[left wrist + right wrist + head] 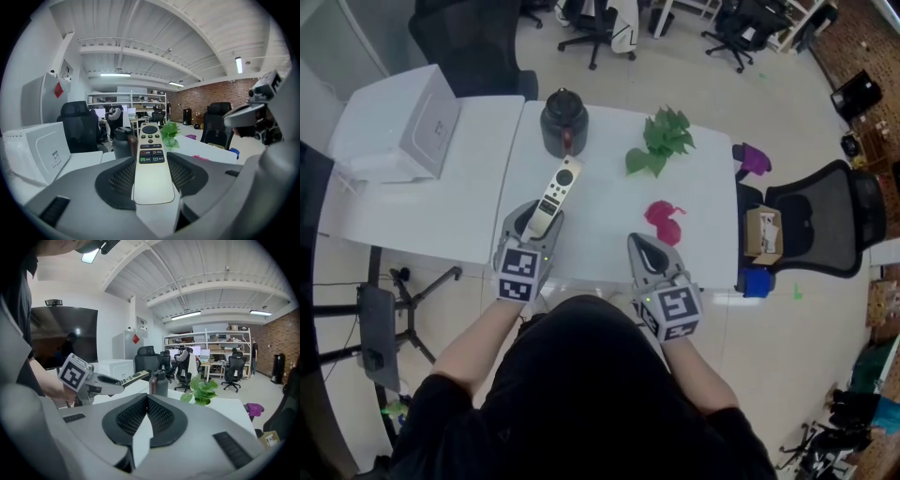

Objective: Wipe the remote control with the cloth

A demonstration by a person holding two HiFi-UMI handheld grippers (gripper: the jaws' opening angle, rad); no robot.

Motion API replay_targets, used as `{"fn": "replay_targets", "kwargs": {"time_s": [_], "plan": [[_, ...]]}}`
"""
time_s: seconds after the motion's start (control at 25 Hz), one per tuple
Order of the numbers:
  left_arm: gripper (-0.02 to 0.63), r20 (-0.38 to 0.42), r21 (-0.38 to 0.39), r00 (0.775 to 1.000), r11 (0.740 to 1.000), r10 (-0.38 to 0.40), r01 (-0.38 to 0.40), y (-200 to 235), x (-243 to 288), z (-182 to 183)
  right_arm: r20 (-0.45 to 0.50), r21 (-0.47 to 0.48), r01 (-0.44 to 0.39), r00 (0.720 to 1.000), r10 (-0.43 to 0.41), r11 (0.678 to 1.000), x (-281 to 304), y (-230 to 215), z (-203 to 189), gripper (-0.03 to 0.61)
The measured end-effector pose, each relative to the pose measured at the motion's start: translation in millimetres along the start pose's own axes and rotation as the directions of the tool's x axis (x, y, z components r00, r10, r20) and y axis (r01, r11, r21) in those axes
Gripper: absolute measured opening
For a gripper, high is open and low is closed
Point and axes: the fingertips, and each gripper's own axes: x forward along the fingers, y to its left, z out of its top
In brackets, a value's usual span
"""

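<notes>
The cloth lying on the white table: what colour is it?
The cloth is bright pink, almost magenta. It shows best in the head view.

The remote control [152, 176] is held, buttons up, between the fingers [117, 180] of the left gripper [151, 159]. A dark jug [123, 143] and a green plant [170, 133] are seen beyond.

Taken from the middle of the table [609, 202], the jug [563, 122] is set at 11 o'clock, the leafy sprig [659, 141] at 1 and the cloth [664, 220] at 4. The remote control [558, 187] is found at 9, between the jaws of the left gripper [532, 217].
</notes>
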Motion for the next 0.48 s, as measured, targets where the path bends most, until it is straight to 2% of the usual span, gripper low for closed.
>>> {"fn": "replay_targets", "kwargs": {"time_s": [0.24,0.28,0.48], "plan": [[0.21,0.06,0.065,0.997,0.997,-0.055,0.051,-24,-16,32,-0.071,-0.004,0.121,0.99,-0.121,0.993,3,-50,-36,0.015],[0.21,0.064,0.076,0.996,0.995,-0.064,0.059,-27,-18,35,-0.09,-0.007,0.141,0.986,-0.141,0.99,4,-60,-45,0.053],[0.21,0.068,0.112,0.993,0.99,-0.096,0.088,-41,-23,47,-0.188,-0.021,0.225,0.956,-0.225,0.974,13,-111,-85,0.15]]}}
